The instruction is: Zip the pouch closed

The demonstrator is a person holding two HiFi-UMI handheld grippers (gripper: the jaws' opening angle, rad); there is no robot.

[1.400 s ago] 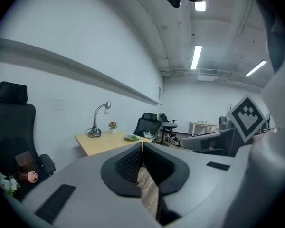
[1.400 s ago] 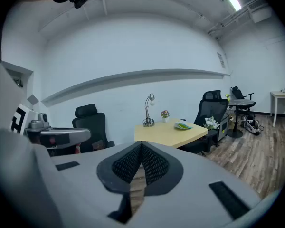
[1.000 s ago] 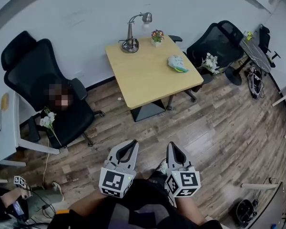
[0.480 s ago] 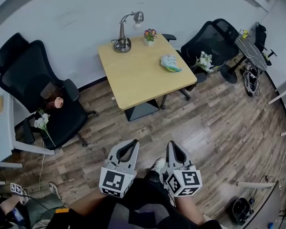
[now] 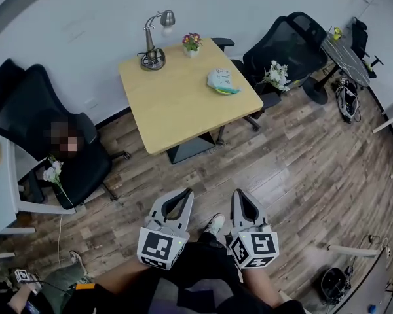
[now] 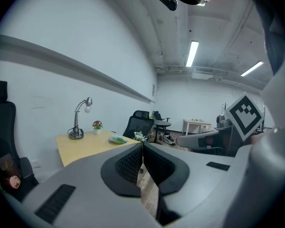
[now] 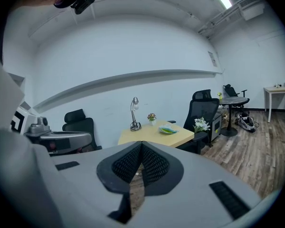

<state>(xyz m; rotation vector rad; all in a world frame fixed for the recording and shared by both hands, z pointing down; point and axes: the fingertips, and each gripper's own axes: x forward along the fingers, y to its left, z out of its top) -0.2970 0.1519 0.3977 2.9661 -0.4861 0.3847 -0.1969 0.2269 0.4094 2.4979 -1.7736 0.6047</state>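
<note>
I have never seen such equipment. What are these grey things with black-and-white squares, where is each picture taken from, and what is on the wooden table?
There is no robot: a person holds a hand tool with a claw in each hand. The head view looks down from the person's head onto the left claw and right claw; the patterned cubes belong to them. The other two pictures come from a camera riding on each claw, looking along its jaws. Both claws are shut and empty. Ahead, the wooden table carries a pale pouch, a desk lamp and a small flower pot. Nothing touches the pouch yet.
</note>
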